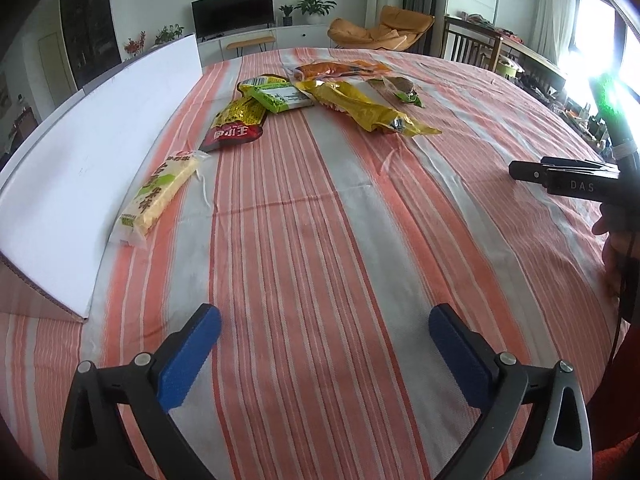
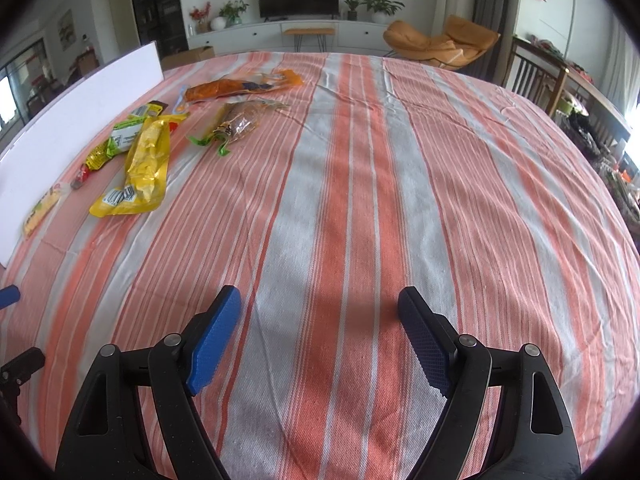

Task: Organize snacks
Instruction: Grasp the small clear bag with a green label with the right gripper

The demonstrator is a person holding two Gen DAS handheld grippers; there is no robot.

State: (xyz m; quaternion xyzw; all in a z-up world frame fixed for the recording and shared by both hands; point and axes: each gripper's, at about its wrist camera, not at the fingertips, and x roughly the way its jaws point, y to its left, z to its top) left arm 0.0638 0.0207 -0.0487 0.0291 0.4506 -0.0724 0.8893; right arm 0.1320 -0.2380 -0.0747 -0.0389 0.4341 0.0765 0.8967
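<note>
Several snack packs lie on the striped tablecloth [image 1: 320, 240]. A pale rice-cake pack [image 1: 158, 196] rests beside the white box [image 1: 92, 160]. Farther back sit a red-and-yellow pouch [image 1: 236, 124], a green-and-white pack [image 1: 280, 98], a long yellow bag [image 1: 364, 108], an orange bag [image 1: 336, 69] and a clear bag of brown snacks [image 1: 402, 88]. The right wrist view has the yellow bag [image 2: 140, 168], the brown-snack bag [image 2: 236, 122] and the orange bag [image 2: 240, 86] at its upper left. My left gripper [image 1: 324, 324] is open over bare cloth. My right gripper [image 2: 320, 306] is open too, holding nothing.
The white box [image 2: 80, 120] runs along the table's left side. The right-hand tool's black body [image 1: 568, 180] and a hand [image 1: 618, 248] show at the right edge of the left wrist view. A blue fingertip [image 2: 10, 296] of the left gripper shows at the left edge of the right wrist view.
</note>
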